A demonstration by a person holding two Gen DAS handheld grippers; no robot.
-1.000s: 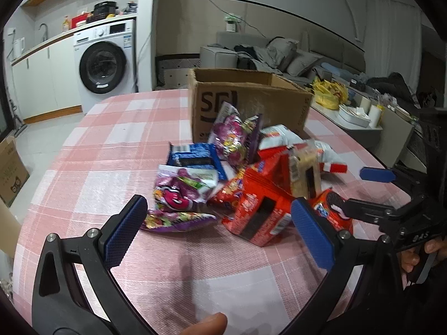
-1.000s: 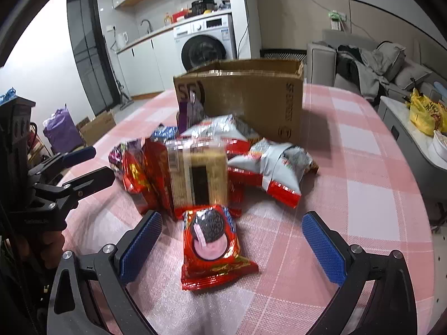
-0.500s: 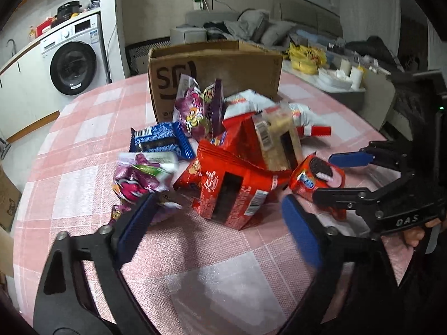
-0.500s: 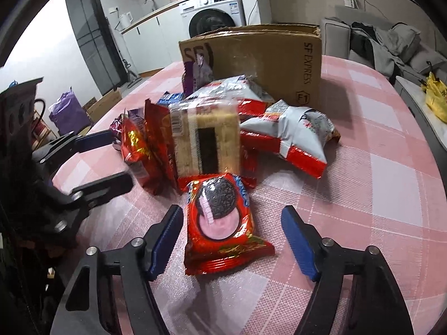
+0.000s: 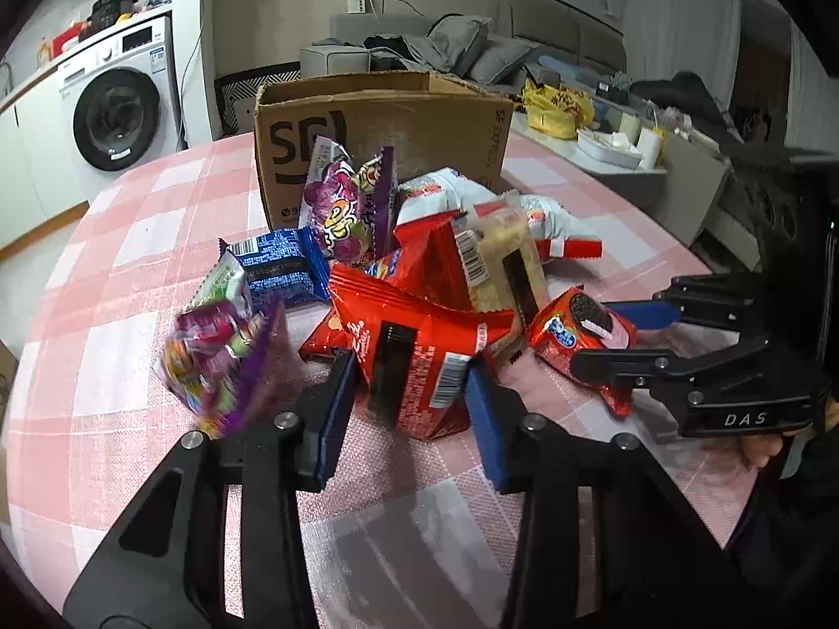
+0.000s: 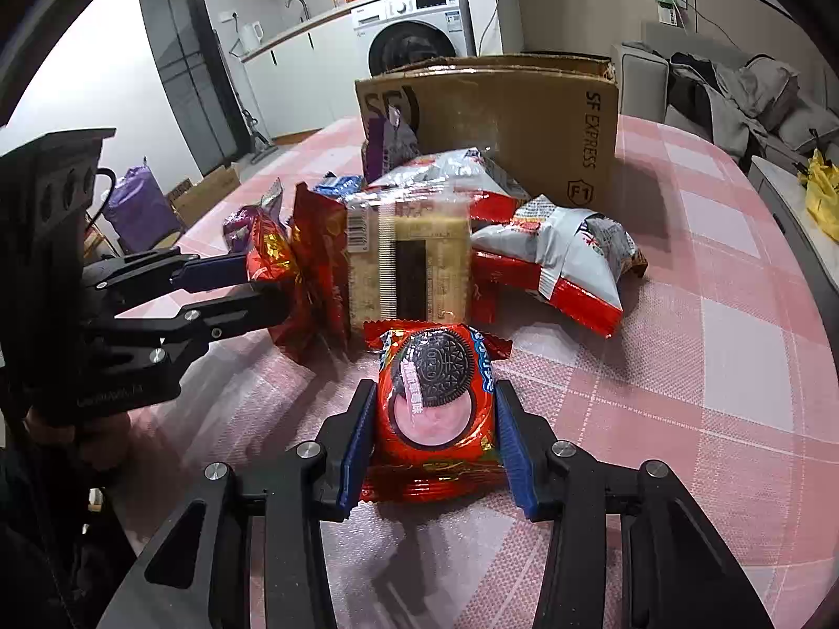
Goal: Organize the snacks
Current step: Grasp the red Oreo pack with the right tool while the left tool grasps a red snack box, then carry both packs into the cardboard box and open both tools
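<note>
Sitting on a surface [image 6: 734, 314] with a pink and white checked cloth is a heap of snack packs, and a brown cardboard box [image 6: 503, 120] stands open just behind the heap. The right gripper [image 6: 435, 430] has closed its blue pads on both sides of a red cookie pack [image 6: 438, 409] with a round black cookie drawn on it. The pack lies flat on the cloth at the near edge of the heap, and the pads press its two sides. The left gripper [image 5: 406, 393] has just been closing its jaws too, and a red snack bag [image 5: 414, 351] with a black stripe is between them. Its blue pads touch the two sides of that bag, which stands up at the front of the heap. Behind the red bag leans a clear pack of pale crackers [image 5: 503, 262] with a dark filling. A blue pack [image 5: 283, 267] lies to the left side of the heap in the left wrist view, and a purple candy bag [image 5: 220, 361] sits blurred near the left gripper. Another purple bag [image 5: 351, 204] stands up against the box. A white and red chip bag [image 6: 566, 257] lies beside the box. A hand [image 5: 765, 451] holds the right gripper at the edge of the left wrist view. Far behind is a washing machine [image 5: 115, 110].
</note>
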